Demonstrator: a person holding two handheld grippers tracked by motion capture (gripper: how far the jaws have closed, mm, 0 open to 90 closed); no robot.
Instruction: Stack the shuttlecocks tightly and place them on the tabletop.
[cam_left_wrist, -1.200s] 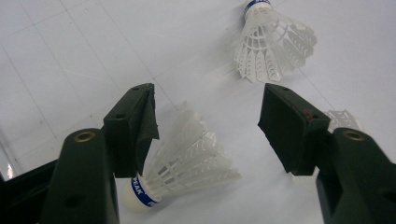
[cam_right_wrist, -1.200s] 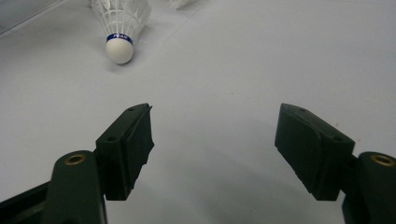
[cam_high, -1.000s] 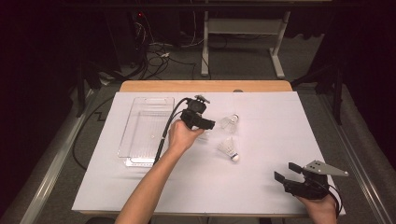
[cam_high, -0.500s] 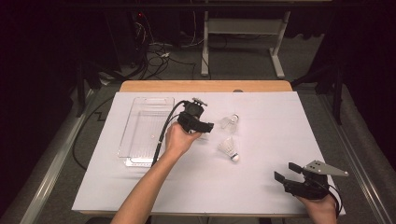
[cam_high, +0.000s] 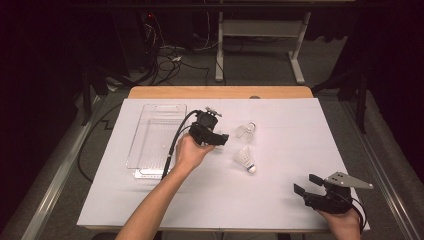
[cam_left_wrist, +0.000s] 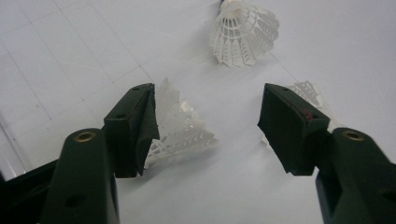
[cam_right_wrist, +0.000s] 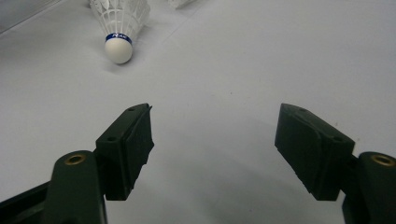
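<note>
Three white shuttlecocks lie on the paper-covered table (cam_high: 280, 210). One (cam_left_wrist: 180, 123) sits between the left gripper's (cam_high: 216, 138) wide-apart jaws, touching one pad, apparently lined up for a grasp and a move to the clear tray (cam_high: 155, 140) beside it. That forearm reaches forward, wrist bent right. The right gripper (cam_high: 307, 185) rests near the table's edge, jaws apart.

Left forearm (cam_high: 150, 205) reaches forward from bottom edge, hand (cam_high: 187, 152) gripping left gripper (cam_high: 223, 138) at table middle, jaws spread wide, pointing right. Right hand (cam_high: 345, 225) low at near right corner, right gripper (cam_high: 306, 184) jaws spread wide, pointing left.
</note>
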